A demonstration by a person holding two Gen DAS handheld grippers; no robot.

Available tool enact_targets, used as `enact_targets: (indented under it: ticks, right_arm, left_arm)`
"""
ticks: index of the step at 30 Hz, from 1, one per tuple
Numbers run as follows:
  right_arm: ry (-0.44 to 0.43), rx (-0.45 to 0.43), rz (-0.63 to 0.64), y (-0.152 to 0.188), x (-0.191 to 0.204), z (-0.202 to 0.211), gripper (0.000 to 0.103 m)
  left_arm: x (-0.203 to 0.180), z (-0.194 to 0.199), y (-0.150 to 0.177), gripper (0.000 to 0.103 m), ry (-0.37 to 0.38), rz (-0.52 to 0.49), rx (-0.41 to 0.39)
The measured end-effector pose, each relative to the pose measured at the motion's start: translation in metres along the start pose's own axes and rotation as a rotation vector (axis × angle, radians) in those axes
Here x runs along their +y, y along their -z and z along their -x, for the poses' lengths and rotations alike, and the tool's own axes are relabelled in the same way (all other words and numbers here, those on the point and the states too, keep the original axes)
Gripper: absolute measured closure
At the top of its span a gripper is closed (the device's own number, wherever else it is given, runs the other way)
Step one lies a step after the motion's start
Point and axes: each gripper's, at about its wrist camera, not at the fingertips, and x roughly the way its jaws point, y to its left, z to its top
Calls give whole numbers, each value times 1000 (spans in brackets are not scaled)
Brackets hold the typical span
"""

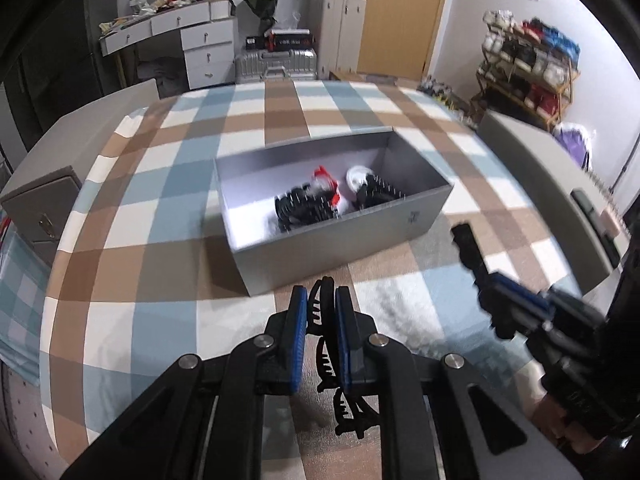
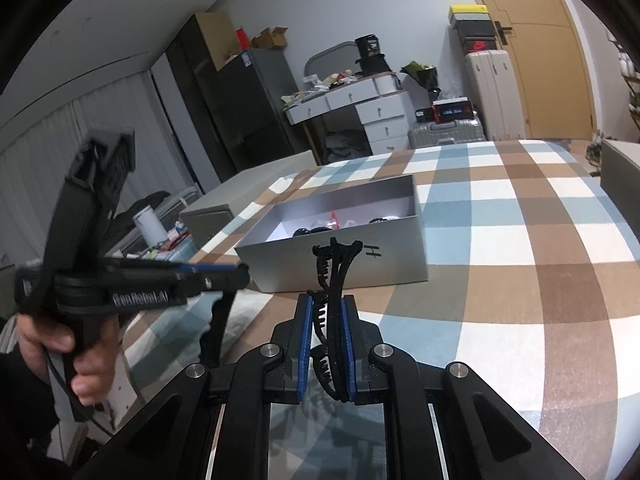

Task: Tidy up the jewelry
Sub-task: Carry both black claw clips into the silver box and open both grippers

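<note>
Checked bedspread (image 1: 168, 184) under an open grey box (image 1: 344, 240), centre frame, already holding several clips (image 1: 308, 204) — left tool (image 1: 321, 300) and right tool (image 2: 326, 308) each clenched on a black hair claw (image 1: 326, 356), both unboxed.

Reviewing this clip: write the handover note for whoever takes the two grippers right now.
Left gripper: shut on a black hair claw clip, held above the checked cloth.
Right gripper: shut on another black claw clip, pointing toward the box.
Grey box: open on the cloth just ahead of both grippers; black, red and white pieces already lie inside.
Done: some pieces boxed.
Left: both held clips probably go into the box. No other loose pieces visible on the cloth.
</note>
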Motion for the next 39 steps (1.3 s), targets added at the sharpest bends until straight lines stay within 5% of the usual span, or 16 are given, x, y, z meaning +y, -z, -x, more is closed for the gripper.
enact_targets:
  ticks: [11, 21, 39]
  right_arm:
    - [3, -28, 33, -41, 11, 1, 90]
    - [2, -68, 88, -86, 17, -18, 90]
    - [-6, -66, 33, -110, 3, -54, 90]
  left_arm:
    - [38, 18, -34, 94, -33, 94, -165]
    - [44, 21, -59, 94, 35, 108, -253]
    - [48, 5, -87, 94, 94, 69, -283]
